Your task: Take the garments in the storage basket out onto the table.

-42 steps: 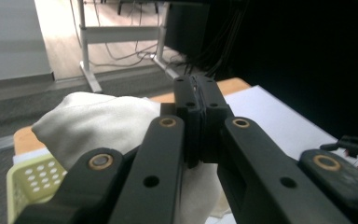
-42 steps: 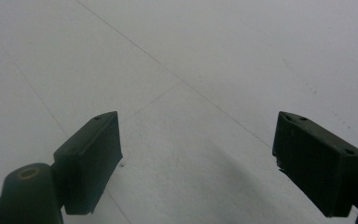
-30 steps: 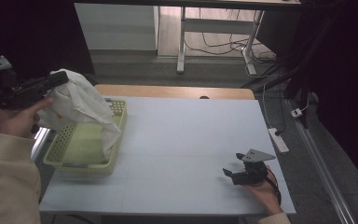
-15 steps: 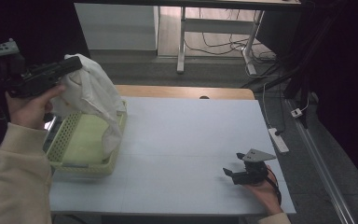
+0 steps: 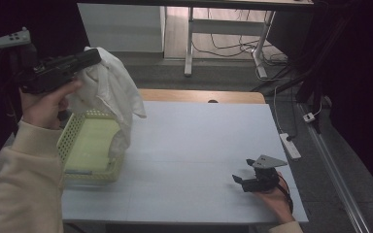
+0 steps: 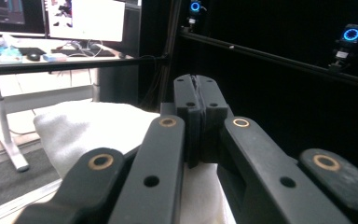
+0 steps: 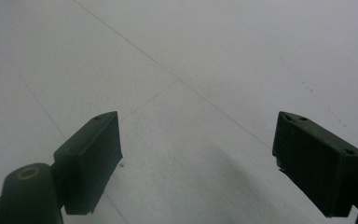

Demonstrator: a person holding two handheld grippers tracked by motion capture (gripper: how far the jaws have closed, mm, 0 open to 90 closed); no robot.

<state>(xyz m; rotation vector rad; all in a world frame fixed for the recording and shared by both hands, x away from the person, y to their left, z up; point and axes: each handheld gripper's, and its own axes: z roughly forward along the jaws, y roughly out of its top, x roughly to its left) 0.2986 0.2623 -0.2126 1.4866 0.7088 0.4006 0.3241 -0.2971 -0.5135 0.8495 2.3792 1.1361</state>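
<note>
A white cloth (image 5: 110,92) hangs in the air above the pale green basket (image 5: 80,170) at the table's left. My left gripper (image 5: 96,56) is shut on the cloth's top edge and holds it high; in the left gripper view the jaws are pressed together at the tip (image 6: 198,107) with the cloth (image 6: 98,128) draped below them. My right gripper (image 5: 240,180) rests low near the table's front right corner, open, with nothing between its fingers (image 7: 91,158); bare white table (image 7: 191,70) lies under it.
The white table (image 5: 199,145) has a wooden strip along its far edge. A power strip (image 5: 290,145) lies on the floor to the right. Beyond the table stand a desk's legs (image 5: 189,43) and cables.
My left gripper has risen and moved a little right, lifting the cloth higher out of the basket. The right gripper has stayed put.
</note>
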